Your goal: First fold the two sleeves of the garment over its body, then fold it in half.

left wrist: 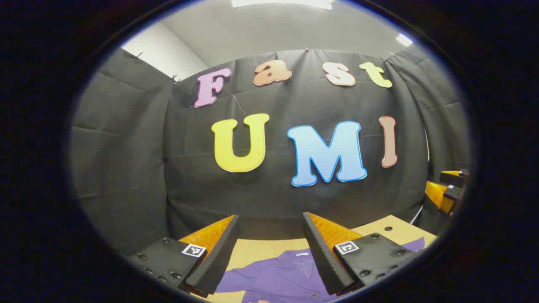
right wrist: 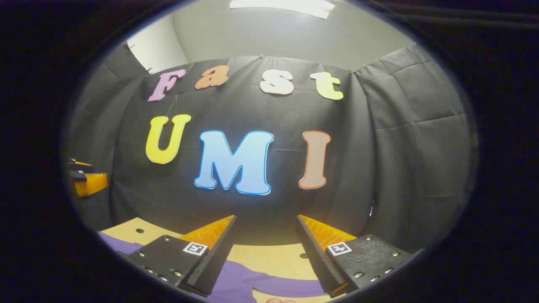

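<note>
A purple collared garment (left wrist: 278,275) lies flat on the tan table (left wrist: 261,248) below my left gripper (left wrist: 269,221), which hangs open above it with nothing between its fingers. In the right gripper view a purple sleeve (right wrist: 269,286) stretches across the table (right wrist: 269,256) under my right gripper (right wrist: 266,219), also open and holding nothing. More purple cloth (right wrist: 113,244) shows at the left of that view. The right gripper (left wrist: 446,191) appears at the right edge of the left gripper view; the left gripper (right wrist: 86,179) appears at the left edge of the right gripper view.
Black cloth walls close the booth behind and at both sides of the table. The tabletop has small round holes (left wrist: 388,228) near its far edge. A fingertip (right wrist: 280,300) shows at the bottom of the right gripper view.
</note>
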Demonstrator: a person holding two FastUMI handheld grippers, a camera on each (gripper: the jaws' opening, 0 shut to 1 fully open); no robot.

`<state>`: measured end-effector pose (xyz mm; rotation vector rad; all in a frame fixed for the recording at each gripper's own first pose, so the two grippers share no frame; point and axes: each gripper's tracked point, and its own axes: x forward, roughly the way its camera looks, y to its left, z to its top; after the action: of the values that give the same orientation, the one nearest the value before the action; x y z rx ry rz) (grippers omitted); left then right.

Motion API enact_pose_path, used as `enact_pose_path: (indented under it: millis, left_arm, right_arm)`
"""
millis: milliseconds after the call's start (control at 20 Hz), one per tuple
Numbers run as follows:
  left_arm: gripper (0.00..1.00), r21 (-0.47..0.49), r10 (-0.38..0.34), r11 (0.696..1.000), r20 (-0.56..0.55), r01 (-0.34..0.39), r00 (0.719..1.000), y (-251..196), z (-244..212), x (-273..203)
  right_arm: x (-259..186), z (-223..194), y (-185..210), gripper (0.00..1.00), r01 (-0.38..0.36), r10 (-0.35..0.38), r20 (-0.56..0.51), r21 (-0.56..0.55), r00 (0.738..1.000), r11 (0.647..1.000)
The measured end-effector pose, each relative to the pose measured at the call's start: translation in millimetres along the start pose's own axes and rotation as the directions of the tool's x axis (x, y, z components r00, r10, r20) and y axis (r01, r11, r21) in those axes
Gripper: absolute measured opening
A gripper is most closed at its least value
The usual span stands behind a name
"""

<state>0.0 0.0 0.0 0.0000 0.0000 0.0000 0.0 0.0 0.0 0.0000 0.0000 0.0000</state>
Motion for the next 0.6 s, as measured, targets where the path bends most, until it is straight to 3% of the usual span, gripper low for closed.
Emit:
enact_pose_path:
  millis: [500, 550, 600]
  left_arm:
    - [0.96, 0.017, 0.004, 1.000, 0.001, -0.004, 1.000, -9.0, 4.4, -5.8]
    - [0.96, 0.021, 0.003, 1.000, 0.000, -0.003, 1.000, -10.9, 4.5, -6.7]
    - [0.96, 0.024, 0.003, 1.000, 0.001, -0.003, 1.000, -11.8, 5.6, -7.6]
  right_arm:
    - [0.9, -12.7, -5.0, 0.88, -0.019, 0.019, -0.029, 0.016, 0.999, 1.000]
    - [0.7, -15.6, -6.9, 0.92, -0.018, 0.018, -0.034, 0.018, 0.999, 1.000]
    - [0.3, -16.9, -8.0, 0.88, -0.017, 0.018, -0.038, 0.020, 0.999, 1.000]
